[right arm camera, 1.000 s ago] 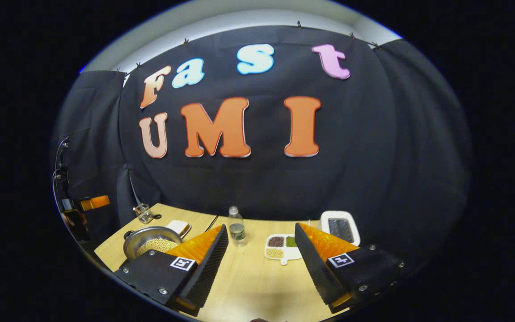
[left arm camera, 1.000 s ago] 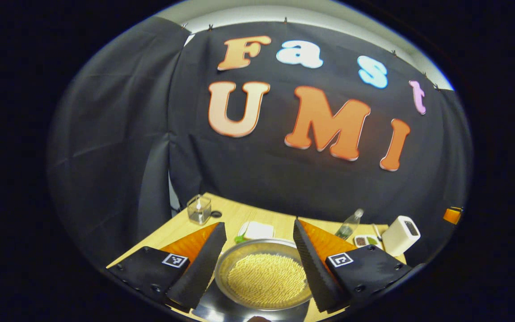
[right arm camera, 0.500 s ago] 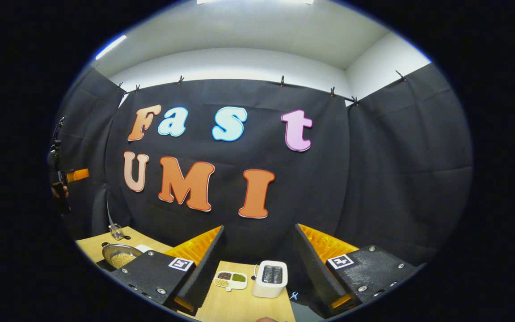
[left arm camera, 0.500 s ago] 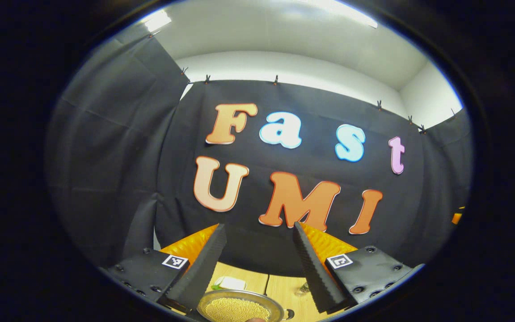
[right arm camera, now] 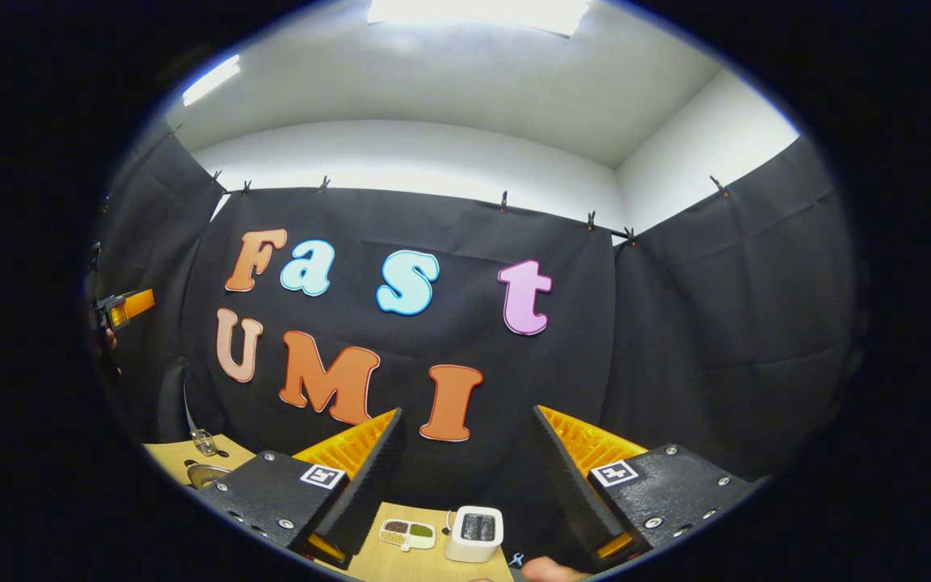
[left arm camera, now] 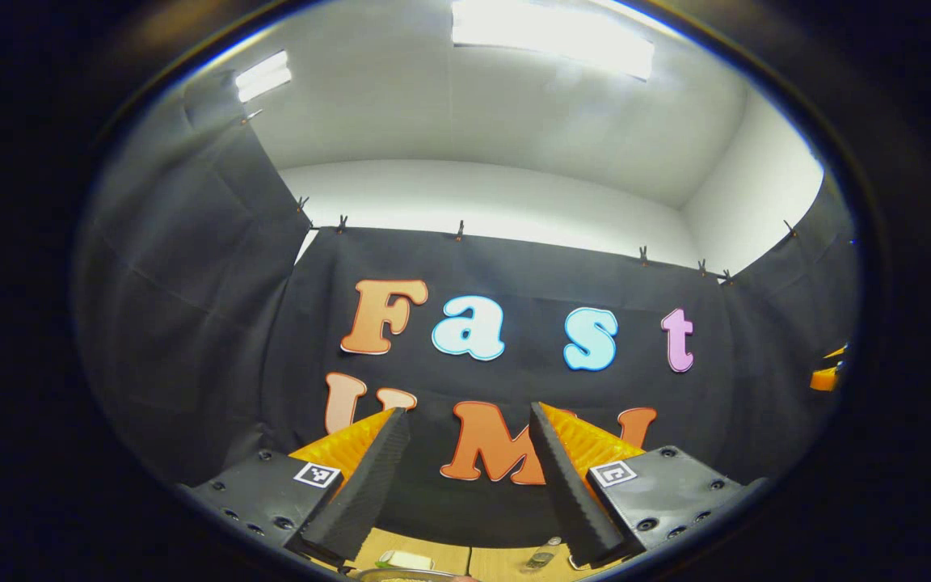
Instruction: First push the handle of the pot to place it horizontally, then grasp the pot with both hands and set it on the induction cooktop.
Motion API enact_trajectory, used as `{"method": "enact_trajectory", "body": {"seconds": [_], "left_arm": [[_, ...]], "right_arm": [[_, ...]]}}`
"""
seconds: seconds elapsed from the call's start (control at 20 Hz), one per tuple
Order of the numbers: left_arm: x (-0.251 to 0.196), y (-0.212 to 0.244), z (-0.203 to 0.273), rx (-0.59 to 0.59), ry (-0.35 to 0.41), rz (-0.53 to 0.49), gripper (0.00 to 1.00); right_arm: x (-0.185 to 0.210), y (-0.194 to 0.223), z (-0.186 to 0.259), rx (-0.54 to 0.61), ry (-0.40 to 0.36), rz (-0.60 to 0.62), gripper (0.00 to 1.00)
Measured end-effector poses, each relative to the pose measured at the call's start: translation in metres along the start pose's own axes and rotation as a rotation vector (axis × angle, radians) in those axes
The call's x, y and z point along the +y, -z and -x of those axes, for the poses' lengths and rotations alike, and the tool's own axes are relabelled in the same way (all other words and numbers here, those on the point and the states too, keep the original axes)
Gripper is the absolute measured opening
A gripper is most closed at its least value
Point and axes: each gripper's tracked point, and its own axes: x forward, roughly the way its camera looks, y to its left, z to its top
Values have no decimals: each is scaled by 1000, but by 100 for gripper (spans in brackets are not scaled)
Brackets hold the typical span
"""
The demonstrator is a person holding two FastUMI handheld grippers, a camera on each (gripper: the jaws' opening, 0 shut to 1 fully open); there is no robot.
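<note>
My left gripper (left arm camera: pixel 465 414) is open with nothing between its fingers, and it points up at the booth's wall and ceiling. A sliver of the metal pot's rim (left arm camera: pixel 401 574) shows at the bottom edge of the left gripper view, below the fingers. My right gripper (right arm camera: pixel 465 414) is also open and holds nothing, tilted up toward the wall. In the right gripper view the pot (right arm camera: pixel 205 475) sits far off at the left on the wooden table (right arm camera: pixel 170 454), partly hidden behind my left finger.
A glass (right arm camera: pixel 203 442) stands behind the pot. A sectioned dish (right arm camera: pixel 406 532) and a white box-shaped appliance (right arm camera: pixel 473 533) sit on the table between the right fingers. A white item (left arm camera: pixel 405 559) and a bottle (left arm camera: pixel 542 556) lie low in the left gripper view.
Both grippers have tilted upward and drawn back from the table. The pot and table have sunk to the bottom edges, and the ceiling has come into view. Both stay open.
</note>
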Motion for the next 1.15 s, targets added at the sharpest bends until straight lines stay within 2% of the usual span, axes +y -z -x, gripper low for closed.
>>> {"method": "enact_trajectory", "body": {"seconds": [0.2, 0.45, 0.8, 0.95, 1.0, 1.15], "left_arm": [[9, 1, 4, -8, -14, -41, 97], [19, -16, 2, -36, -18, -68, 96], [37, -35, -10, -37, -25, -19, 97], [48, -31, -16, -18, -48, -48, 98], [50, -25, -18, -3, -54, -53, 96], [44, -12, -25, 27, -38, -35, 97]], "right_arm": [[14, -21, 5, -43, -56, -5, 96], [2, -36, 6, -57, -33, 9, 95], [-2, -51, 8, -94, -27, 29, 95], [0, -48, 11, -75, -60, 7, 97], [-2, -47, 11, -64, -58, 6, 95], [-6, -46, 9, -58, -25, 36, 97]]}}
